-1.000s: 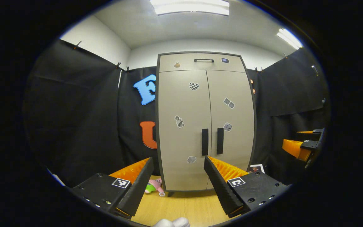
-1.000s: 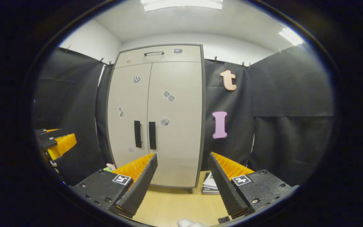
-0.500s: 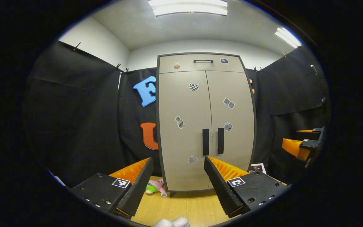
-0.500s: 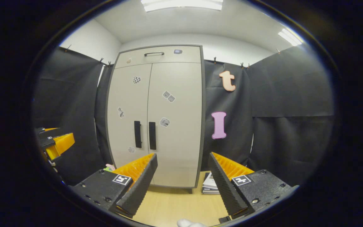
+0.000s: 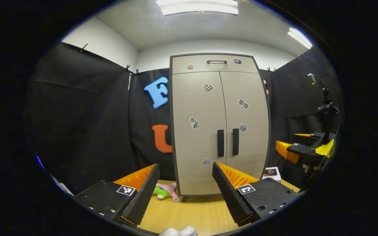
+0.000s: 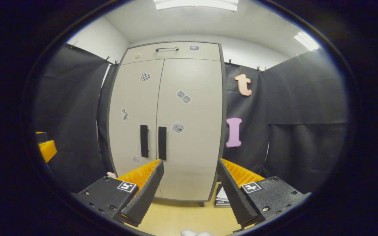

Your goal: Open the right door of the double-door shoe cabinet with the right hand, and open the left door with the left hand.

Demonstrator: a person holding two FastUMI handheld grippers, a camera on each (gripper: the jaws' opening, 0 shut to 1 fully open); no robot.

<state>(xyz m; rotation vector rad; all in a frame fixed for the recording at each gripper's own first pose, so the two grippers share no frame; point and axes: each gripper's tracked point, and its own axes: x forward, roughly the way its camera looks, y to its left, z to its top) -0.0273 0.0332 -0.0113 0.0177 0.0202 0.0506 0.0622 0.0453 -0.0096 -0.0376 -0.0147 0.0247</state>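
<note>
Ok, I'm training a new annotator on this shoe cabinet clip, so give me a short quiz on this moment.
1. True or false: both doors of the shoe cabinet are shut.
2. Multiple choice: what lies on the floor at the cabinet's lower left corner in the left gripper view? A) a plush toy B) a shoe C) a cup
3. Fill in: the jaws of the left gripper and the right gripper are both ____, holding nothing.

Key: 1 true, the two dark handles sit side by side at the closed seam. 2 A, the plush toy. 3 open.
</note>
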